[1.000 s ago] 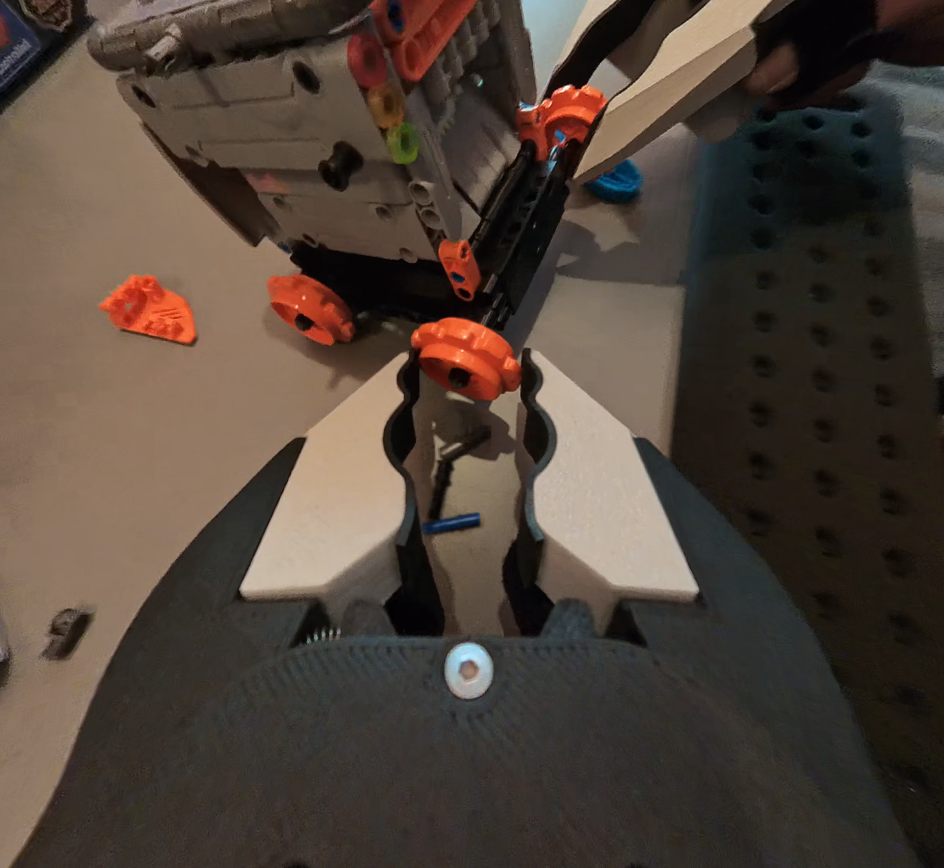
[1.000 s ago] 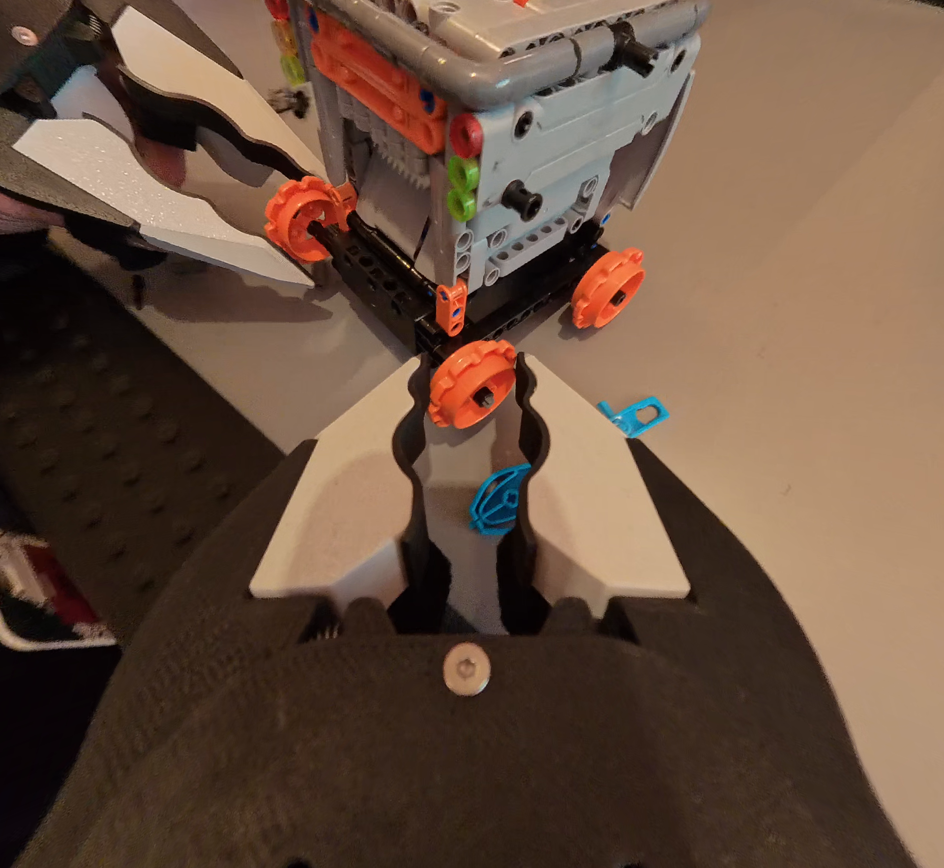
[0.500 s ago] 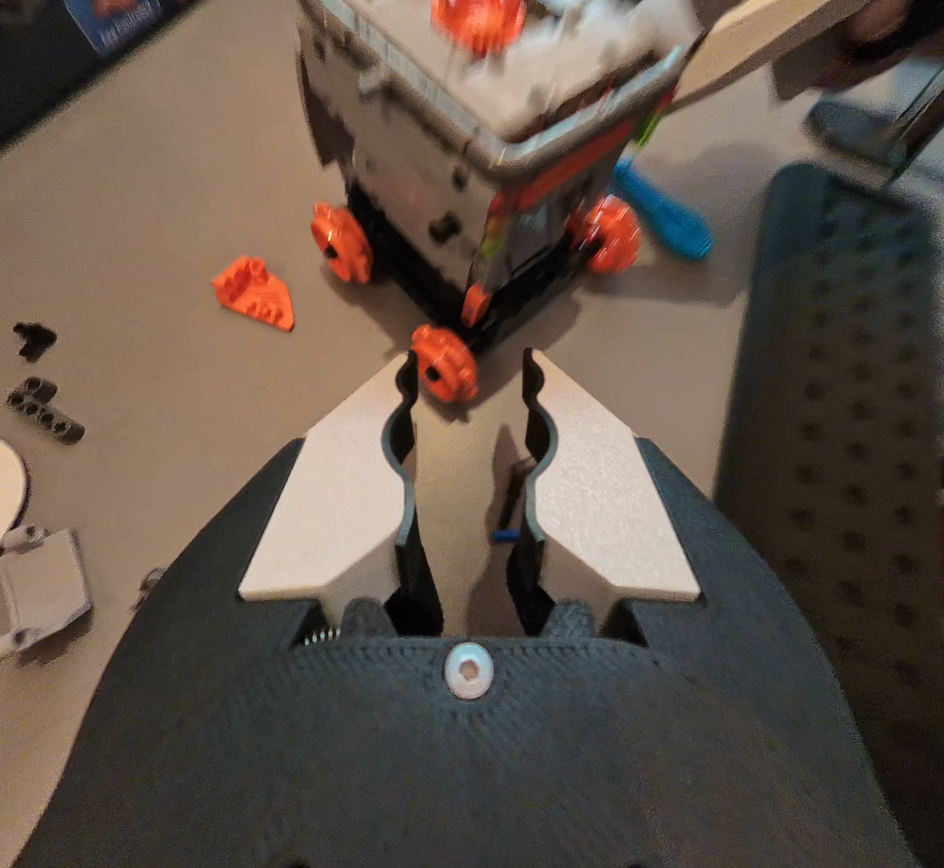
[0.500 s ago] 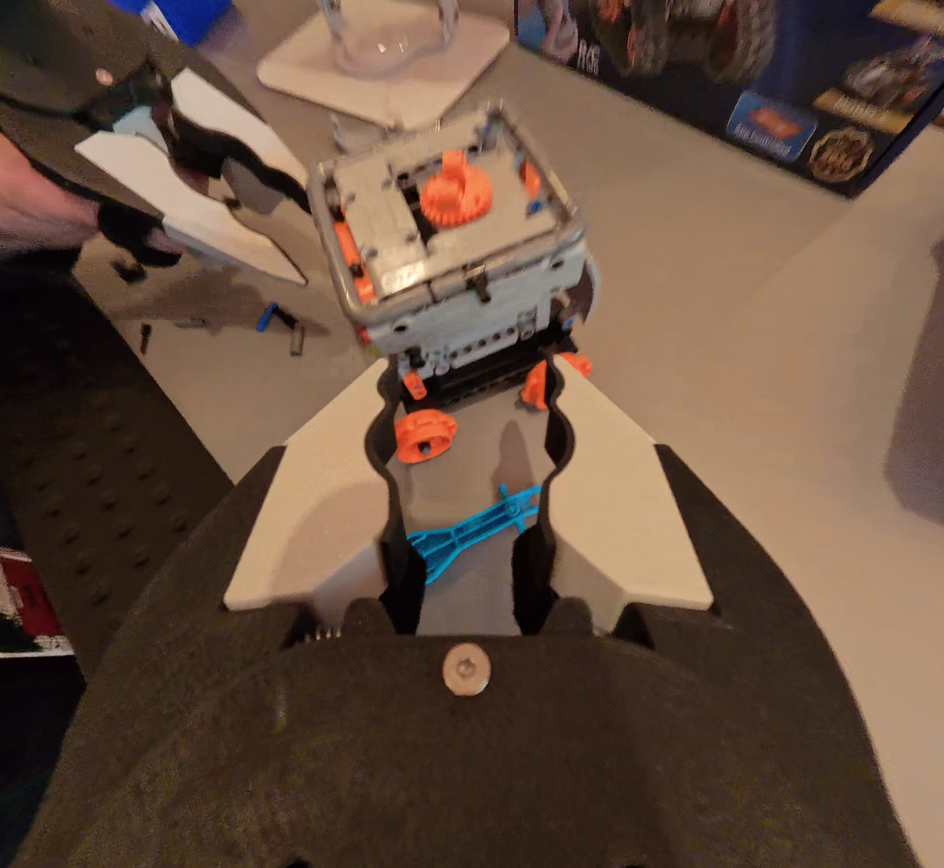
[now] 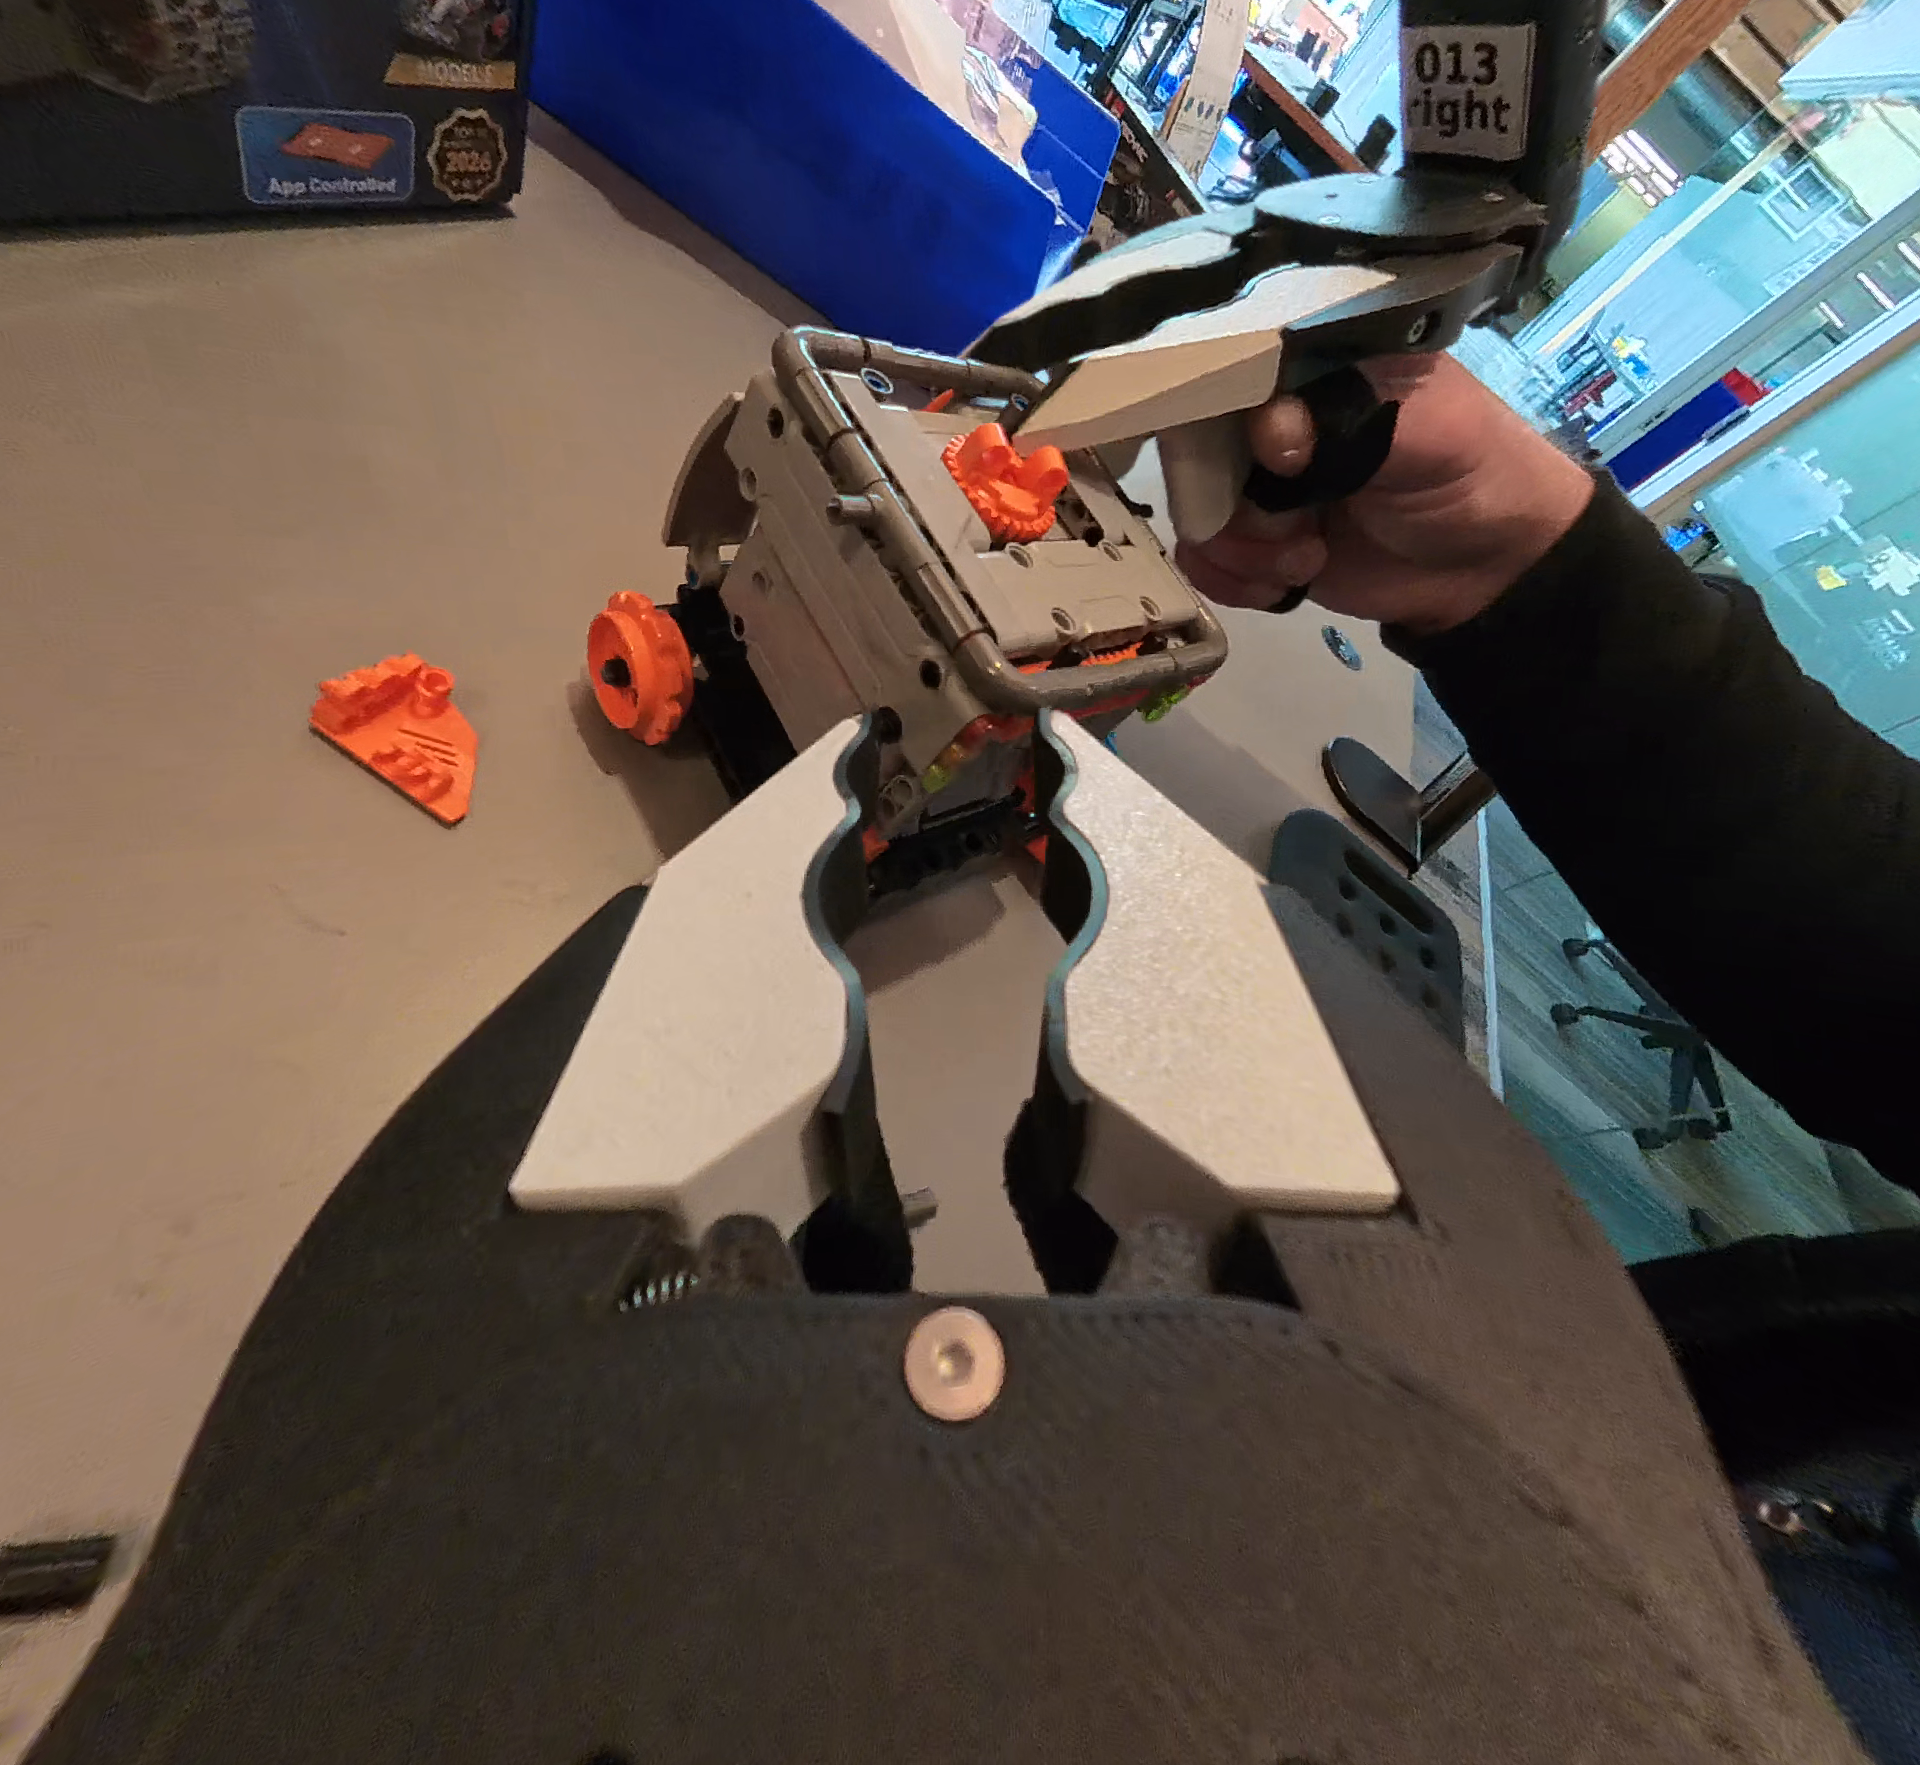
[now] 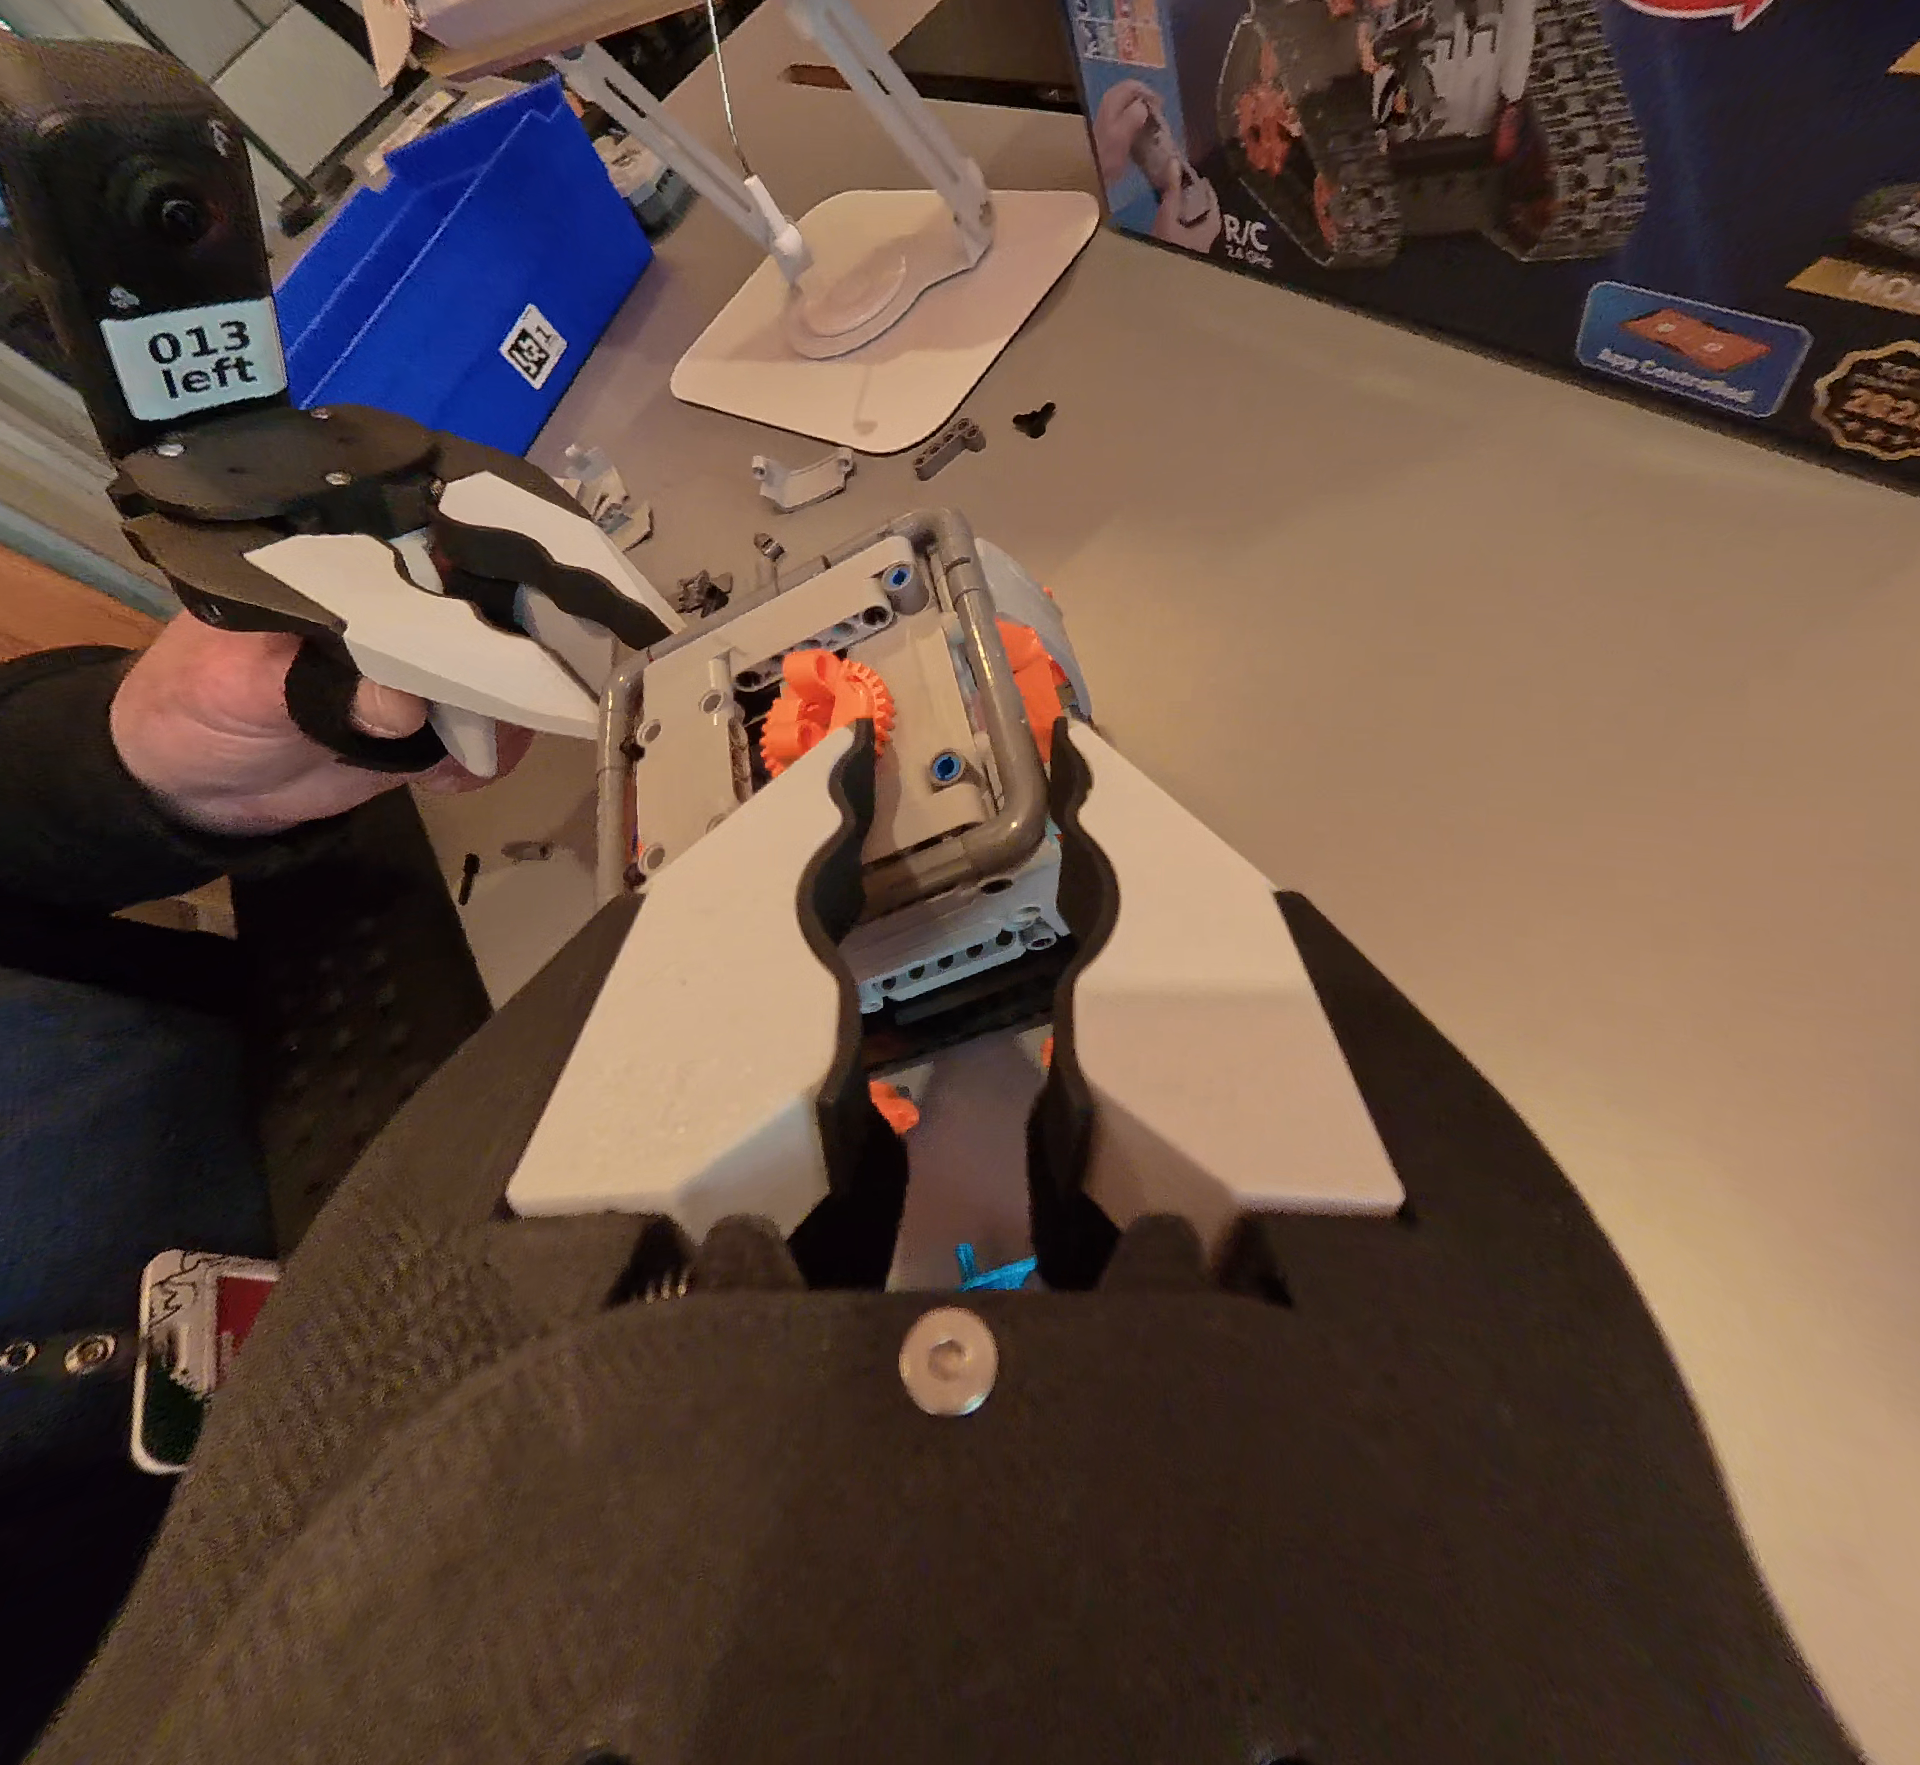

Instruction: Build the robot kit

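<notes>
A grey brick-built vehicle model [image 5: 935, 593] w/ orange wheels sits on the grey bench [image 5: 260, 468], tilted in the left wrist view. An orange gear [image 5: 1003, 489] sticks up from its top panel.

Left tongs [image 5: 951, 728]: released, nothing between them; tips just in front of the model's lower near corner, below the grey tube frame. Contact can't be told.

Right tongs [image 6: 956, 739]: also spread, straddling a corner of the model's top frame from above. One fingertip [image 6: 847, 744] is right at the orange gear; the other sits outside the curved grey tube. Not clenched on anything. In the left wrist view the same tongs come in from the right, tip at the gear, held by a hand [image 5: 1392, 520] in a dark sleeve.

Around it:
- loose orange wedge piece [image 5: 400, 739] on the bench, left of the model, apart from it
- blue bin [image 6: 457, 281] and a white stand base [image 6: 883, 333] farther back
- printed toy box [image 6: 1507, 105] along the bench's far edge
- small grey & black loose parts [image 6: 810, 474] near the stand
- blue piece [image 6: 992, 1268] partly hidden under the right tongs
</notes>
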`<state>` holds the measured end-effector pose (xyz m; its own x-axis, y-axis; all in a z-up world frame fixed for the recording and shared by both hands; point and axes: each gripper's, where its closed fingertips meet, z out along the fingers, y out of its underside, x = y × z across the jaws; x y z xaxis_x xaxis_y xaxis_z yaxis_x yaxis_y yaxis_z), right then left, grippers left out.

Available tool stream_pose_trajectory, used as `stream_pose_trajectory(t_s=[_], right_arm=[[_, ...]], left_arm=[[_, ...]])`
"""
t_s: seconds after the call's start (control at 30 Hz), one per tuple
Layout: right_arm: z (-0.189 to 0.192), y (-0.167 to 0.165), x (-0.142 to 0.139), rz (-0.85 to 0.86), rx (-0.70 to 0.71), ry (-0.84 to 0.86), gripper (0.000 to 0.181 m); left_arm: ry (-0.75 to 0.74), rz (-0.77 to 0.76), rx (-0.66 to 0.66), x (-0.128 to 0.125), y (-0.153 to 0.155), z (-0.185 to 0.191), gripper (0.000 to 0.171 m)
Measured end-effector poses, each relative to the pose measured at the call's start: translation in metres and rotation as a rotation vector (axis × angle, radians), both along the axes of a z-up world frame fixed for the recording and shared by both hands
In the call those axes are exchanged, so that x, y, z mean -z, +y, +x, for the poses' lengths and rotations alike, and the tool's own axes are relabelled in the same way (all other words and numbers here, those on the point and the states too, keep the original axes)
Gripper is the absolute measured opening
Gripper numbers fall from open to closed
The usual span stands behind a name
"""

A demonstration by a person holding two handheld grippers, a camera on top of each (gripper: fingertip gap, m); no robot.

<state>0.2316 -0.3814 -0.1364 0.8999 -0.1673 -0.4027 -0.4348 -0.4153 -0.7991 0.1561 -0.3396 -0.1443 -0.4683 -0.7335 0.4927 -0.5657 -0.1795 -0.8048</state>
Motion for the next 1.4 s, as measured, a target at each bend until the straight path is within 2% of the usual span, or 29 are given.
stream_pose_trajectory(t_s=[0.07, 0.3, 0.37, 0.43, 0.47, 0.6, 0.83, 0.97, 1.0, 1.07, 1.13, 1.17, 1.27, 1.4], right_arm=[[-0.001, -0.003, 0.000, -0.017, 0.030, -0.013, 0.028], [-0.018, -0.021, -0.003, -0.030, 0.158, 0.009, 0.025], [-0.019, -0.025, -0.004, -0.024, 0.175, -0.004, 0.029], [-0.015, -0.027, -0.005, -0.014, 0.195, -0.021, 0.032], [-0.015, -0.026, -0.004, -0.012, 0.185, -0.014, 0.032], [-0.018, -0.020, -0.002, 0.009, 0.150, 0.021, 0.027], [-0.011, -0.025, -0.002, 0.008, 0.183, 0.014, 0.024], [-0.001, -0.039, -0.001, 0.014, 0.222, 0.013, 0.024], [0.004, -0.045, -0.001, 0.008, 0.240, 0.009, 0.016], [0.011, -0.053, 0.000, 0.006, 0.268, 0.010, 0.017], [0.014, -0.058, -0.001, 0.004, 0.274, -0.005, 0.028], [0.016, -0.060, -0.004, 0.011, 0.278, -0.013, 0.033], [0.025, -0.071, -0.022, 0.038, 0.324, -0.071, 0.031], [0.023, -0.065, -0.058, 0.056, 0.320, -0.235, 0.035]], left_arm=[[-0.001, -0.003, 0.009, -0.001, 0.002, 0.003, 0.016], [0.011, -0.023, -0.002, 0.004, 0.018, 0.022, 0.014], [0.000, -0.012, -0.025, 0.000, 0.023, 0.024, 0.016], [-0.011, -0.038, -0.039, -0.007, 0.026, 0.020, 0.029], [-0.013, -0.040, -0.046, -0.009, 0.026, 0.016, 0.029], [0.015, -0.069, -0.027, -0.006, 0.011, 0.007, 0.033], [-0.007, -0.067, -0.010, -0.008, 0.000, 0.021, 0.017], [-0.012, -0.060, 0.020, -0.008, -0.013, 0.031, 0.009], [0.006, -0.042, 0.032, -0.002, -0.019, 0.035, 0.006], [0.012, -0.048, 0.061, 0.003, -0.033, 0.042, 0.007], [0.014, -0.048, 0.058, 0.003, -0.035, 0.046, 0.014], [0.002, -0.036, 0.045, 0.001, -0.032, 0.048, 0.019], [-0.037, -0.019, 0.011, -0.013, -0.011, 0.042, 0.029], [-0.109, 0.133, -0.113, -0.038, 0.053, 0.029, 0.032]])
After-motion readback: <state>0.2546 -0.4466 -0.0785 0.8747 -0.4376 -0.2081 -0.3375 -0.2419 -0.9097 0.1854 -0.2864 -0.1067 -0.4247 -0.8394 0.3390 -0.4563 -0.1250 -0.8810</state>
